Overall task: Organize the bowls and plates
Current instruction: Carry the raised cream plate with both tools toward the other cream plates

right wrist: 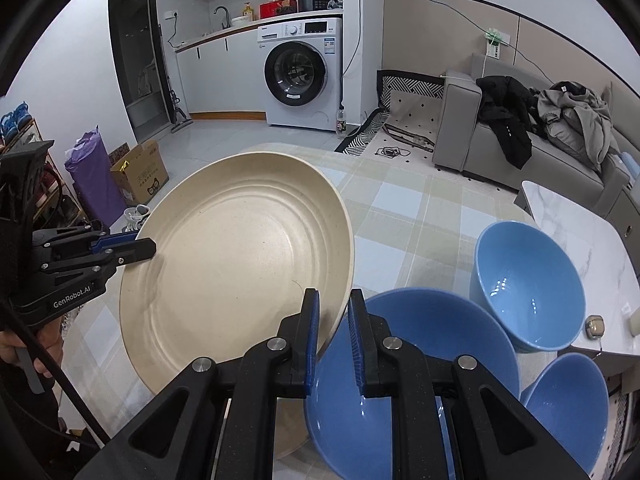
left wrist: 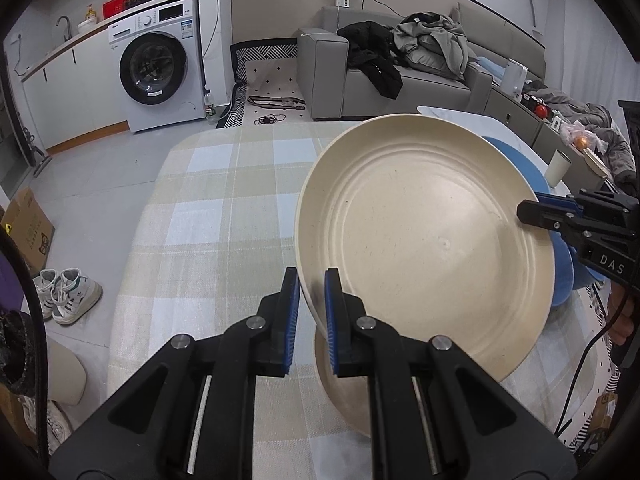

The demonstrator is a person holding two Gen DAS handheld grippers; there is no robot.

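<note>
A large cream plate (left wrist: 432,240) is held tilted above the checked tablecloth, and it also shows in the right wrist view (right wrist: 240,260). My left gripper (left wrist: 312,308) is shut on its near rim. My right gripper (right wrist: 334,328) is shut on the opposite rim and appears in the left wrist view (left wrist: 536,214). A second cream plate (left wrist: 340,392) lies on the table under the held one. Three blue bowls stand to the right: a large one (right wrist: 420,360), one behind it (right wrist: 528,284) and a small one (right wrist: 568,400).
The checked tablecloth (left wrist: 224,216) covers the table. A white marble table (right wrist: 580,240) adjoins on the right with a white cup (left wrist: 558,168). A grey sofa (right wrist: 520,148), a washing machine (right wrist: 300,76), shoes (left wrist: 68,292) and a cardboard box (right wrist: 140,172) stand around.
</note>
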